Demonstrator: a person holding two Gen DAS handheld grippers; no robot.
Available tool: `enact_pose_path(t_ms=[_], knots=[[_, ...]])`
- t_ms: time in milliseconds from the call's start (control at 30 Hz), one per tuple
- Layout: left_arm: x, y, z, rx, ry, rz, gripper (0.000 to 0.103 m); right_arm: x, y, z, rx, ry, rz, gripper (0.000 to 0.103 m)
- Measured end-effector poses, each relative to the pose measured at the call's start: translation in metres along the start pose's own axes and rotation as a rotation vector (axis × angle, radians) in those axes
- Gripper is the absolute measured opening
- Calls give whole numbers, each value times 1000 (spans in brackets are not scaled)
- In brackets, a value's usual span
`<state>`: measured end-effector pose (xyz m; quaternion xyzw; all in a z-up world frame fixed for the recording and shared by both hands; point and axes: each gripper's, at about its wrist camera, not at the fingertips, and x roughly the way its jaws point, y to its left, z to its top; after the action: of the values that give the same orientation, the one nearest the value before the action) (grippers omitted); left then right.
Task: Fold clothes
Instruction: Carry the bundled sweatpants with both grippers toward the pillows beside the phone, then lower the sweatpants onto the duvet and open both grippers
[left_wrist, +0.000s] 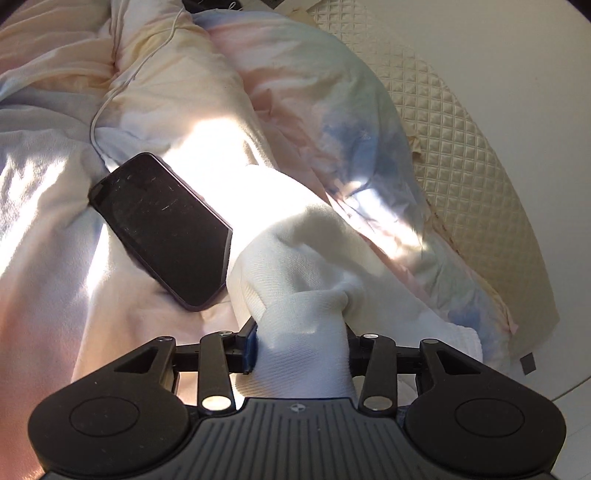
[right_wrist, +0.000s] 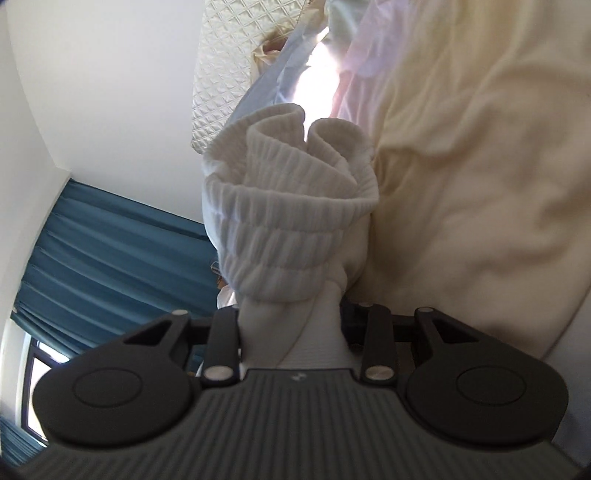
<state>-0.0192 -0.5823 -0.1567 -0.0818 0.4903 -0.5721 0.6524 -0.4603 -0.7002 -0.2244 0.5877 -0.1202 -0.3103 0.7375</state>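
Just right of the dark phone (left_wrist: 162, 230) on the pastel duvet (left_wrist: 291, 96), the left gripper (left_wrist: 301, 347) has its fingers clamped on a white knit garment (left_wrist: 295, 254). Further right, the right gripper (right_wrist: 291, 325) pinches the same garment's ribbed cuff (right_wrist: 291, 206), bunched above its fingers, beside the duvet.

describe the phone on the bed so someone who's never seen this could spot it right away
On the rumpled pastel duvet, look just left of the white garment gripped in the left claw. The phone lies there face up: the only flat, black, glossy thing among soft pale fabric.
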Motion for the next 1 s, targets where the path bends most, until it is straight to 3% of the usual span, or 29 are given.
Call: enact_pose_path(t_ms=[233,300,367,467,700,767,1000], knots=[[-20,-19,-1,52,20,79,62,-3,2,7,52,23,-37,42],[-34,-29,-4,85,-3,92,72,-7,9,9,29,22,-82,50],[-51,-41,-9,120,-30,96,80,-16,15,12,-7,1,-122,70],[-75,-61,-18,176,-64,113,87,-31,25,18,-49,-14,-161,81],[-136,-123,-48,334,-126,220,88,-73,74,16,-328,-63,-210,83],[-157,-140,-62,385,-170,247,103,-82,93,14,-408,-81,-206,84],[-233,-179,-114,439,-299,305,103,-122,170,-20,-714,-78,-297,82]])
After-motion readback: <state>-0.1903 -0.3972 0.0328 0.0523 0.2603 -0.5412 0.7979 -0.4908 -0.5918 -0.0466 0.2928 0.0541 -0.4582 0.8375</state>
